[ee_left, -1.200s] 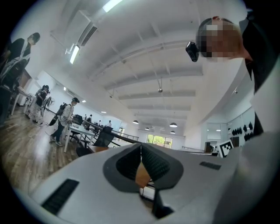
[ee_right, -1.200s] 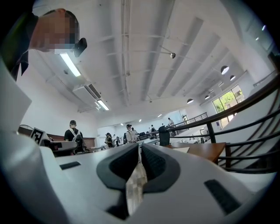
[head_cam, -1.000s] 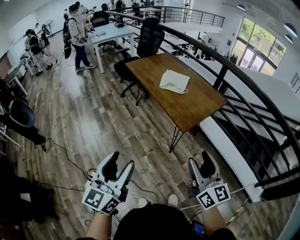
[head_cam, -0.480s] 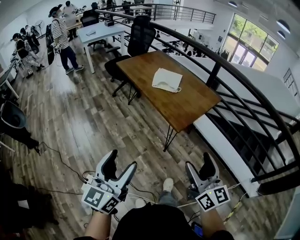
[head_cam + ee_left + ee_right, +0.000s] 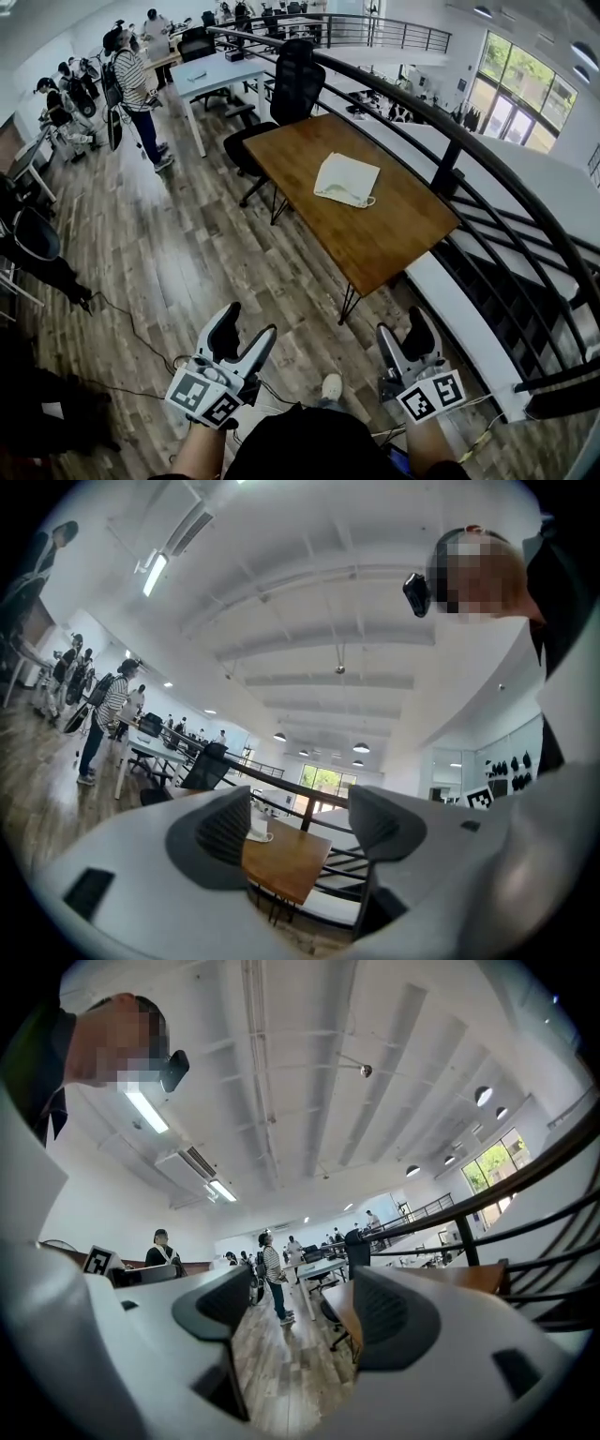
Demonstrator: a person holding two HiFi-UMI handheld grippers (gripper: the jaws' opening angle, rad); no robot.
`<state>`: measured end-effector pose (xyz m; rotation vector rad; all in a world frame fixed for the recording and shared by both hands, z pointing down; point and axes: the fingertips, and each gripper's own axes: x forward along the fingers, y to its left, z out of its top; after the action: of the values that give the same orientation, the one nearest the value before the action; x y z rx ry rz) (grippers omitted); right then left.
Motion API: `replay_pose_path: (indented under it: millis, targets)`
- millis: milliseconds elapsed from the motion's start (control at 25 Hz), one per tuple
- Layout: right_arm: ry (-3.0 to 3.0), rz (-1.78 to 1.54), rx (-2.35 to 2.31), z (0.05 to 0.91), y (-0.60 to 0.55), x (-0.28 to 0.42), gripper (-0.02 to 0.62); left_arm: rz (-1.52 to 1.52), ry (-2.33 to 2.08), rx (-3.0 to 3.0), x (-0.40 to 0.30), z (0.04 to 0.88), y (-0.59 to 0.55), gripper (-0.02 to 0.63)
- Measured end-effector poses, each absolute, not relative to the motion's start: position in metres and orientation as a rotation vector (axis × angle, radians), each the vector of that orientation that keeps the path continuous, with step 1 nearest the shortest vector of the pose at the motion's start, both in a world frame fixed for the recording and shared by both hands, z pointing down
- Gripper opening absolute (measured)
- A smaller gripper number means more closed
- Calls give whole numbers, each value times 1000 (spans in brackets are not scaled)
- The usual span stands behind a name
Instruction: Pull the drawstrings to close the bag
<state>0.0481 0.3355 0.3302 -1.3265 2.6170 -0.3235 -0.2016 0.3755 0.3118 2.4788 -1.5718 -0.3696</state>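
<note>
A pale cloth drawstring bag (image 5: 345, 178) lies flat on the brown wooden table (image 5: 375, 225), far ahead of both grippers. My left gripper (image 5: 247, 328) is held low over the floor, apart from the table. Its jaws have just been opening and stand open with nothing between them. My right gripper (image 5: 403, 330) is beside it, also open and empty, its jaws having just opened wide and closed a little. In the left gripper view the table (image 5: 286, 860) and the bag (image 5: 260, 833) show small between the fingers of the left gripper (image 5: 305, 829). The right gripper (image 5: 295, 1314) frames only floor and the table edge (image 5: 342, 1309).
A black railing (image 5: 450, 155) runs along the table's right side. A black office chair (image 5: 292, 80) and a white desk (image 5: 220, 70) stand behind the table. Several people (image 5: 131, 89) are at the back left. Cables (image 5: 131, 328) lie on the wooden floor, and a shoe (image 5: 331, 386) shows below.
The head view has swung and the person has stepped forward across the floor, carrying both grippers along. Both pairs of jaws look spread wider than a second ago. The bag has not moved.
</note>
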Motion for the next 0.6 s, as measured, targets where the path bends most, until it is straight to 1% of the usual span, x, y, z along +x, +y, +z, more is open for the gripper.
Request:
replay_pose_path:
  millis: [200, 400, 600]
  targets:
    - [2609, -341, -1279, 332, 282, 61, 334, -356, -1608, 2491, -190, 303, 336, 321]
    - [2628, -335, -1233, 326, 266, 85, 317, -336, -1665, 2468, -164, 296, 320, 319]
    - [2650, -340, -1227, 331, 219, 102, 294, -347, -1665, 2451, -146, 308, 268, 321]
